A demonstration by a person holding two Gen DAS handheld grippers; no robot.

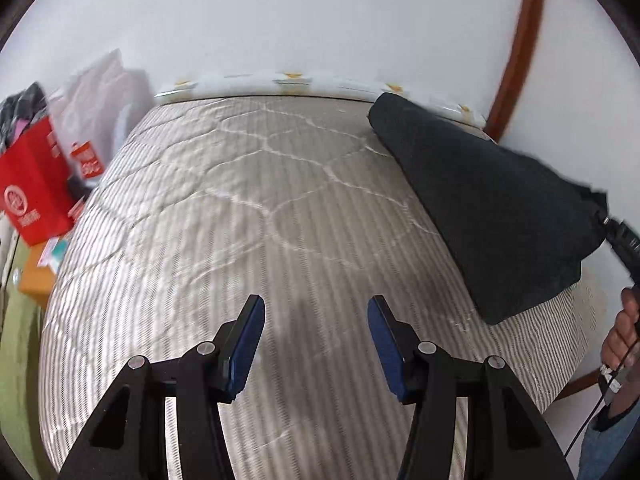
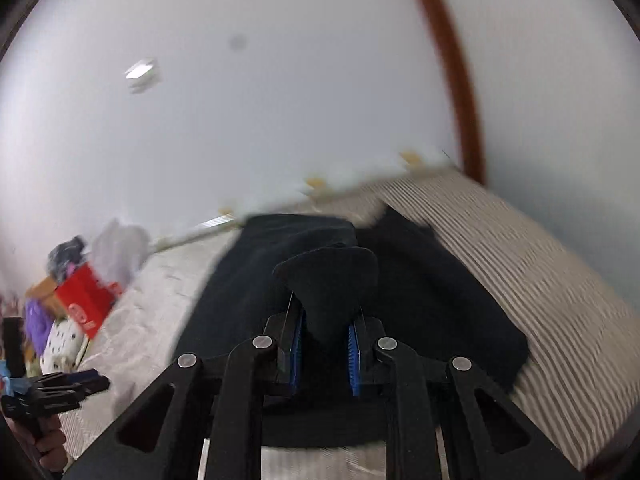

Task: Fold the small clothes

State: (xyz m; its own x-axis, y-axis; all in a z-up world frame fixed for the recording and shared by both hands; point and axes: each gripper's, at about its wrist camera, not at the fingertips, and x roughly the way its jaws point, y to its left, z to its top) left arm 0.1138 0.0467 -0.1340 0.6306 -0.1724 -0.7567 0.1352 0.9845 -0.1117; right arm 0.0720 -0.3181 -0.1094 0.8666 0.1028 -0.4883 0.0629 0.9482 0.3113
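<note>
Aloft over the striped bed (image 1: 240, 240), a black garment (image 2: 332, 292) hangs pinched in the right gripper (image 2: 326, 344), likely for spreading; the left gripper (image 1: 316, 332) waits parted, empty.

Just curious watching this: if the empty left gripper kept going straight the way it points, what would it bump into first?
Probably the striped bed cover: the open left gripper angles down at bare bedding, left of the black garment.
</note>
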